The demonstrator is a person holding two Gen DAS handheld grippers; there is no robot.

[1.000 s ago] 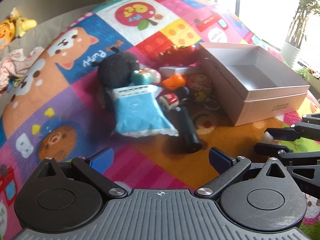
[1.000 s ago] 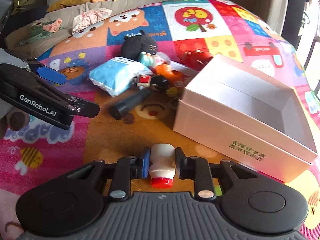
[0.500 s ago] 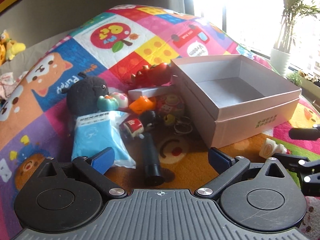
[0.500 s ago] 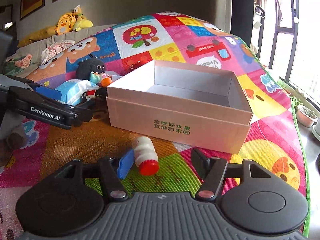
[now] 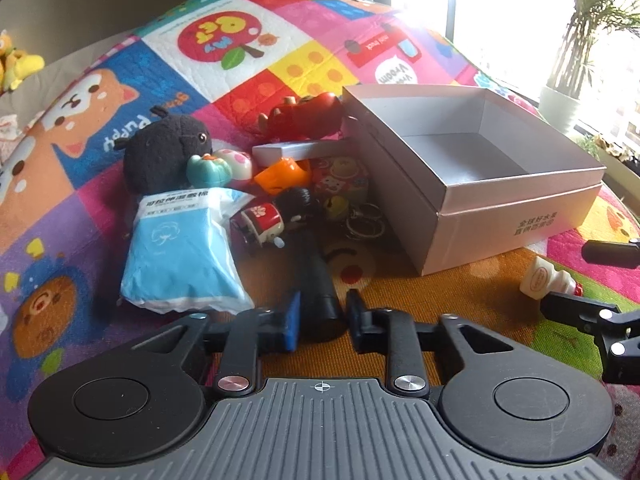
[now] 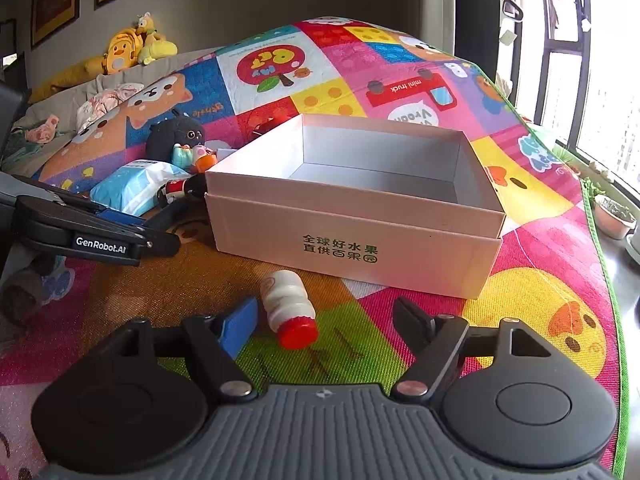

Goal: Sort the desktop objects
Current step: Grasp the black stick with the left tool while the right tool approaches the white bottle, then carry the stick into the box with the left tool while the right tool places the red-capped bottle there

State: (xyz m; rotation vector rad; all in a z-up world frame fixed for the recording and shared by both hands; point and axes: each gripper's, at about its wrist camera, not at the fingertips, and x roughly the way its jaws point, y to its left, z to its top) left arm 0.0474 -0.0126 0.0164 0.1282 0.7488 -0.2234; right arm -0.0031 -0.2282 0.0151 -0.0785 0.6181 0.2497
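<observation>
My left gripper (image 5: 320, 322) is shut on the near end of a black cylinder (image 5: 318, 280) that lies on the colourful mat. Just past it sits a heap of toys: a blue wipes pack (image 5: 180, 252), a black plush (image 5: 166, 152) and a red-and-black doll (image 5: 276, 216). The open white box (image 5: 516, 216) stands to the right, empty inside. My right gripper (image 6: 326, 316) has its jaws opening; a small white bottle with a red cap (image 6: 288, 308) lies loose on the mat between them, close to the blue left pad, in front of the box (image 6: 352, 236).
A red toy (image 5: 304, 114), a white flat case (image 5: 296, 150), an orange piece (image 5: 284, 174) and key rings (image 5: 366, 220) crowd the box's left side. Yellow plush toys (image 6: 132, 46) and clothes lie at the back left. Potted plants (image 6: 614, 218) stand by the window on the right.
My left gripper moved in and shut on the black cylinder. My right gripper let go of the white bottle, which now lies on the mat, and its jaws spread apart.
</observation>
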